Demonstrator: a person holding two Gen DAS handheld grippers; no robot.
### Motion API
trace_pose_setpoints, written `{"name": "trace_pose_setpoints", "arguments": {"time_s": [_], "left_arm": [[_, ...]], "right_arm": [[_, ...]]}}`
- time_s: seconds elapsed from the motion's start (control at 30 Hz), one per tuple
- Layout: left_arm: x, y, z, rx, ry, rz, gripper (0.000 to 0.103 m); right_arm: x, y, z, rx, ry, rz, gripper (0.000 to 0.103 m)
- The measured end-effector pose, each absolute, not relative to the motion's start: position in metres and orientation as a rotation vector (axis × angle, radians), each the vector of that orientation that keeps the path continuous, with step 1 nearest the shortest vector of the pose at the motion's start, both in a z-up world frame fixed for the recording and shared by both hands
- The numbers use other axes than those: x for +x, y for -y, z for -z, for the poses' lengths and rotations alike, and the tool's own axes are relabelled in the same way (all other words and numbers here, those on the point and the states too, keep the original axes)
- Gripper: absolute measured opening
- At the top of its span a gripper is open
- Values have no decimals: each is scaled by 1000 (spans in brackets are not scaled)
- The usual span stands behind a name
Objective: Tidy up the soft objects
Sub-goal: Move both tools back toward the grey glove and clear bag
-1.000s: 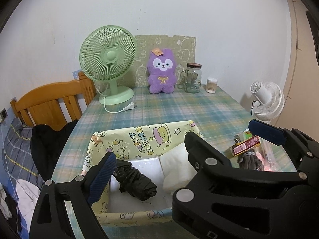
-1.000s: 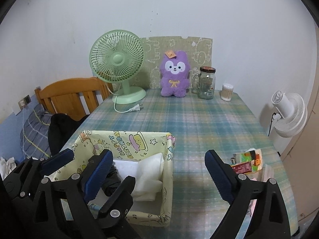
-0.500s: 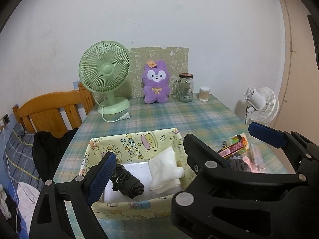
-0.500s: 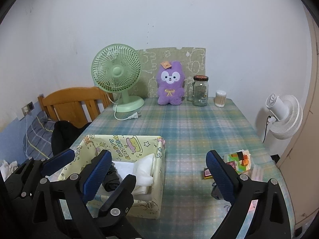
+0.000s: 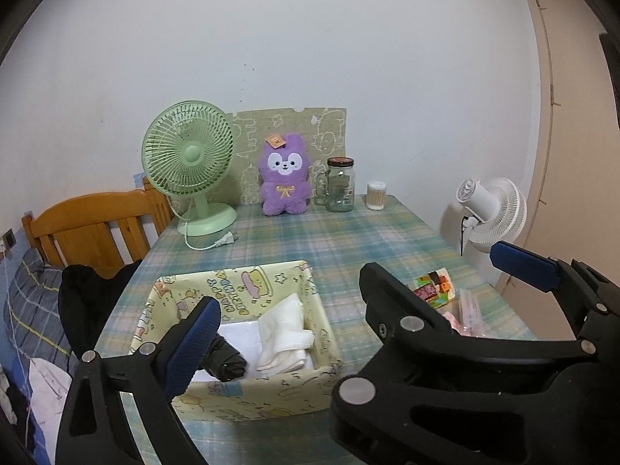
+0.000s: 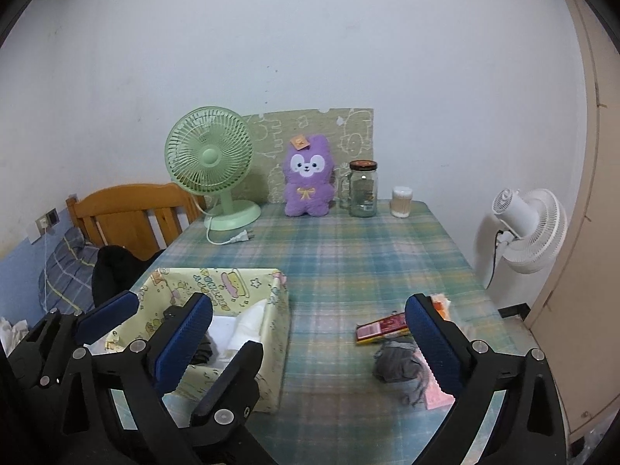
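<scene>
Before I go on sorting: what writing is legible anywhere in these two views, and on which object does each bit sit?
"HAPPY BIRTHDAY": printed on the inner far wall of the yellow cartoon-print fabric box, partly creased.
Orange tag on the purple plush toy: too small to read.
Label on the clear glass jar with a dark lid: blurred.
Red flat packet on the plaid tablecloth: print unreadable.
Colourful snack pack: unreadable.

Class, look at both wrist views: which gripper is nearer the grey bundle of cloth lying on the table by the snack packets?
Right. The right gripper has the grey bundle lying between its open fingers. The left gripper sits off to the bundle's left, over the yellow basket.
</scene>
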State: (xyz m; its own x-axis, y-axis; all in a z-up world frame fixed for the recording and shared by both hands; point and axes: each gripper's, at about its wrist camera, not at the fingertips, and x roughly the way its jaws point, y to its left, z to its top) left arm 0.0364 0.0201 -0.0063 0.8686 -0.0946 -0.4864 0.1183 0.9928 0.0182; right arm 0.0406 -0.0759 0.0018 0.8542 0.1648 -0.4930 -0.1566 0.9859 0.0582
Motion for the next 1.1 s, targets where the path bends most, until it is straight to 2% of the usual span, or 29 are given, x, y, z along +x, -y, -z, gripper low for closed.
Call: {"name": "trace_pose_setpoints", "arguments": {"time_s": [0.57,1.1], "left_arm": [[27,26,16,58,-509,160,101],[39,65,53,41,-582,215,101]], "right_arm": [[22,129,8,55,-502,-132,103],[28,169,46,76,-541,-107,103]]}}
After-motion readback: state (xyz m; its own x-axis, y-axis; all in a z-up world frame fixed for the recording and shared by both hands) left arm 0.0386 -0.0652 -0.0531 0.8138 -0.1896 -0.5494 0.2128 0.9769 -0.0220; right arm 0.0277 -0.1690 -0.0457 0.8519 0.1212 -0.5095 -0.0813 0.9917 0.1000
